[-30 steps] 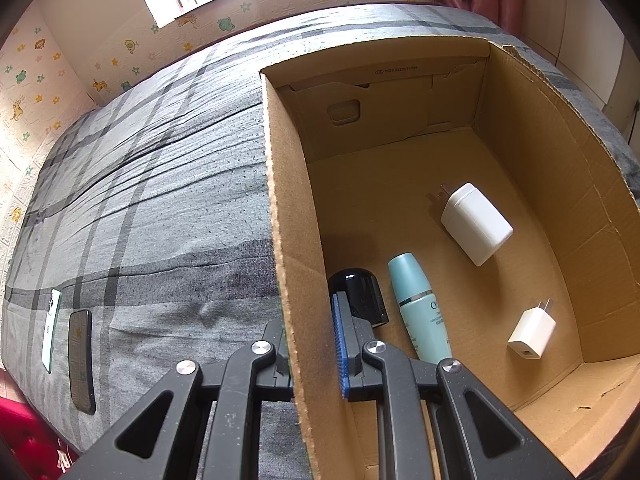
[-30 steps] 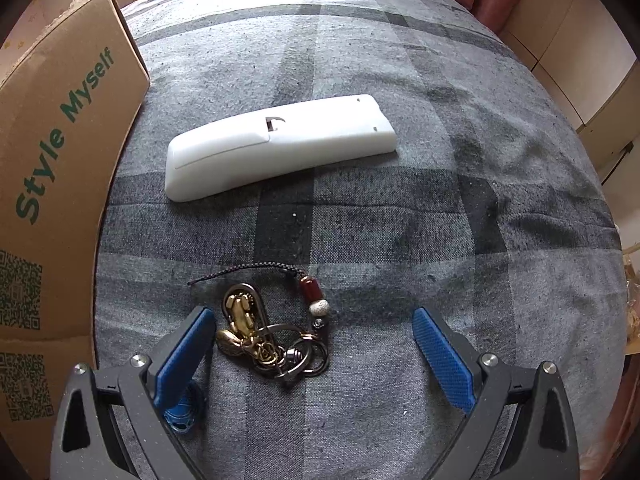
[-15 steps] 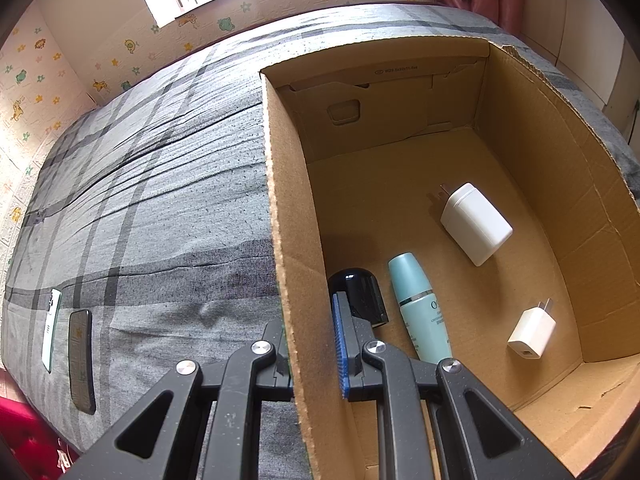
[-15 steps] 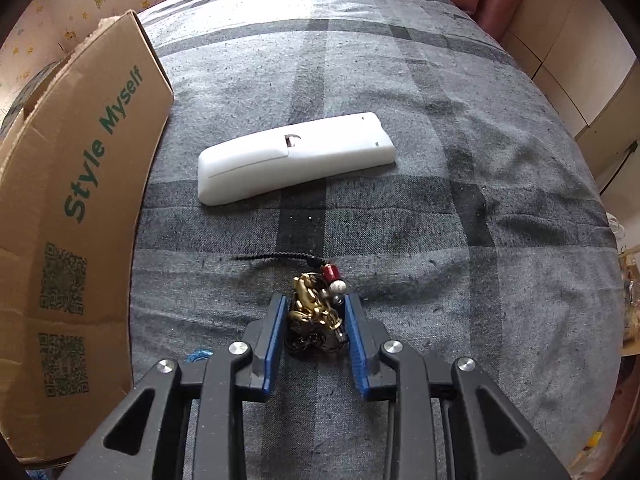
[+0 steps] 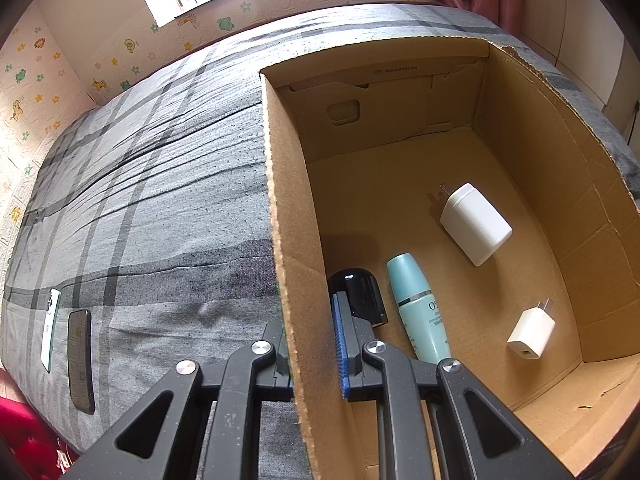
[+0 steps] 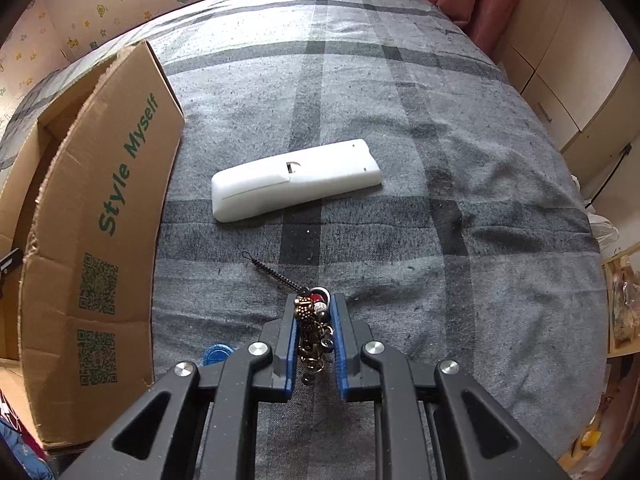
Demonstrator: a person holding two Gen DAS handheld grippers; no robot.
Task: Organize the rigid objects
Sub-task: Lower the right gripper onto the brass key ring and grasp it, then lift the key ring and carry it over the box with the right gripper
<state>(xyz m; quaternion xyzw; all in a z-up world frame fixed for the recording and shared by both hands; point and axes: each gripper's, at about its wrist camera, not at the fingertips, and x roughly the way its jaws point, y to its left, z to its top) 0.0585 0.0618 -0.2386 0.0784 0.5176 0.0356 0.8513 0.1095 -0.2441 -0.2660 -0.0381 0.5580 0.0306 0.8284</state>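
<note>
My right gripper [image 6: 313,316] is shut on a brass keychain [image 6: 311,330] with a red bead and a black cord that trails down to the grey plaid bedcover. A white remote [image 6: 296,180] lies face down further away on the cover. My left gripper [image 5: 310,332] is shut on the near wall of the cardboard box [image 5: 288,264], one finger outside and one inside. Inside the box lie a black cap [image 5: 358,296], a teal bottle [image 5: 418,308], a large white charger [image 5: 474,224] and a small white charger [image 5: 531,333].
The box with "Style Myself" print [image 6: 104,216] stands at the left of the right wrist view. A small blue disc [image 6: 216,354] lies near its corner. A black phone [image 5: 80,360] and a white phone [image 5: 50,330] lie at the bed's left edge.
My right gripper went from wide open around the keychain to shut on it, then rose, lifting the keychain off the cover. The left gripper and box have not moved.
</note>
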